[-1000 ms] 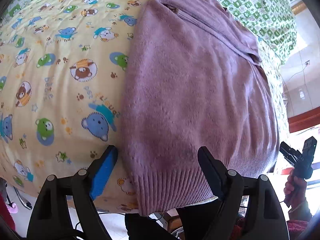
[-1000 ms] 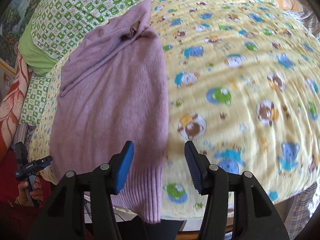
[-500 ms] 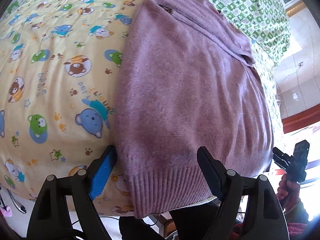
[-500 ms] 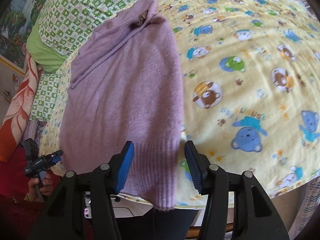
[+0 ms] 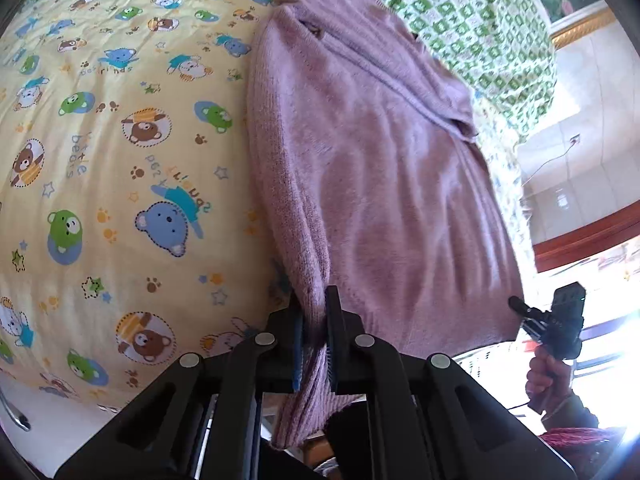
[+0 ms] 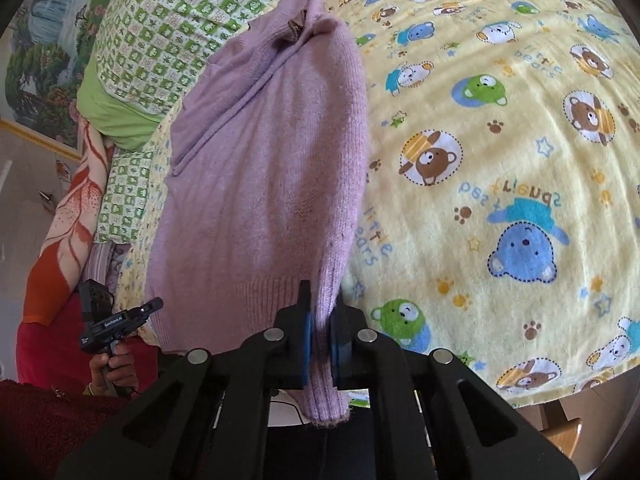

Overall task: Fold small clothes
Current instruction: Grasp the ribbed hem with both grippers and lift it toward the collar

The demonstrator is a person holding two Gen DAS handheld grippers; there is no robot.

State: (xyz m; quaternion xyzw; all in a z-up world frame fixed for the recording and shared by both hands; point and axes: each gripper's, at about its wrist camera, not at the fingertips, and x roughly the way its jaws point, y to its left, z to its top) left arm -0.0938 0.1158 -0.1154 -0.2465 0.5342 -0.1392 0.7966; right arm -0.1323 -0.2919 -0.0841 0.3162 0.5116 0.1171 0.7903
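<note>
A purple knitted sweater point(image 5: 380, 168) lies lengthwise on a yellow bear-print sheet point(image 5: 120, 160), its ribbed hem hanging over the near bed edge. My left gripper point(image 5: 314, 308) is shut on the hem's corner at the sweater's left edge. In the right wrist view the sweater point(image 6: 264, 184) shows again, and my right gripper point(image 6: 318, 304) is shut on the ribbed hem at its right edge. Each view also shows a second hand-held gripper off to the side point(image 5: 556, 324) point(image 6: 108, 320).
A green checked pillow point(image 6: 160, 40) lies beyond the sweater's collar. An orange patterned blanket point(image 6: 68, 220) hangs at the left bedside. The yellow sheet point(image 6: 500, 160) spreads wide to one side of the sweater. The bed edge runs just in front of both grippers.
Both grippers went from open, straddling the hem, to closed on the sweater's ribbed hem corners. Both moved in closer to the bed edge.
</note>
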